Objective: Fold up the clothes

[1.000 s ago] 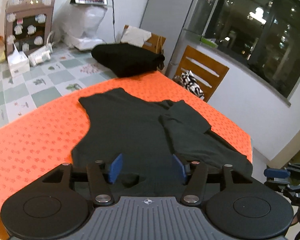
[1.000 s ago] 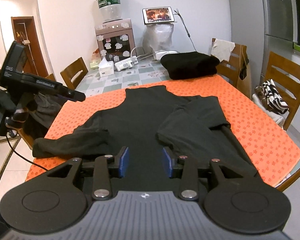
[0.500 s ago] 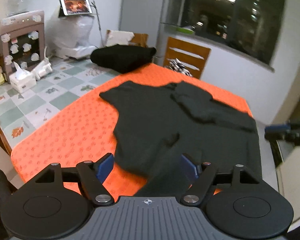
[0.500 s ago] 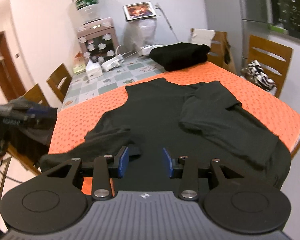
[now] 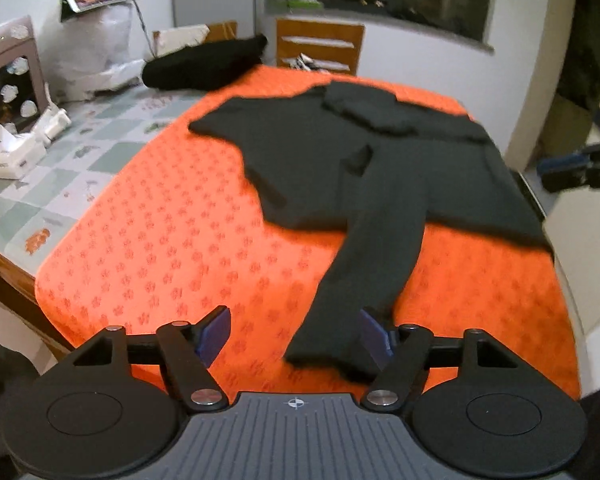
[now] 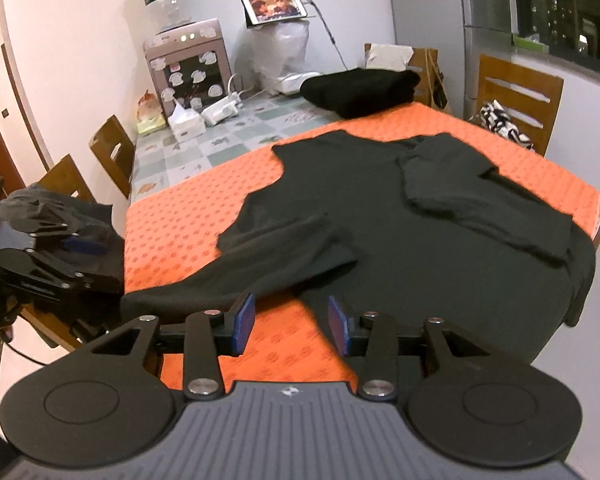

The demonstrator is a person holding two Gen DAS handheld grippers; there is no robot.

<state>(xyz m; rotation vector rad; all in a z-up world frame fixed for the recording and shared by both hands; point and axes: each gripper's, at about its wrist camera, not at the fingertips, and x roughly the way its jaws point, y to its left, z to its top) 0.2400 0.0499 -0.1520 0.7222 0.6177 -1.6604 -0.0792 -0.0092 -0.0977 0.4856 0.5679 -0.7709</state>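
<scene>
Left wrist view: the left gripper (image 5: 294,335) has its blue-padded jaws spread wide with nothing between them gripped; the cuff end of a sleeve (image 5: 374,256) lies just past the right-hand pad, whether touching it I cannot tell. That sleeve belongs to a dark, long-sleeved knit garment (image 5: 340,152) spread flat on an orange cloth with a small flower print (image 5: 172,248) that covers the near part of the table. The garment's other sleeve is folded in over the body on the far side. Beyond the orange cloth the table top shows a pale tiled pattern (image 5: 60,176), with a white tissue box (image 5: 14,156) near its left edge and a folded black pile of fabric (image 5: 204,66) at the far end. A wooden slatted chair (image 5: 320,50) stands behind the table under a dark window.

Right wrist view: the right gripper (image 6: 292,322) hovers over the near edge of the orange cloth (image 6: 188,216), its jaws moderately apart and empty; the garment (image 6: 400,216) lies just ahead, one sleeve stretched toward the left edge of the table, where the left gripper (image 6: 52,256) shows. A tablet with a lit screen (image 6: 274,5) stands at the back
</scene>
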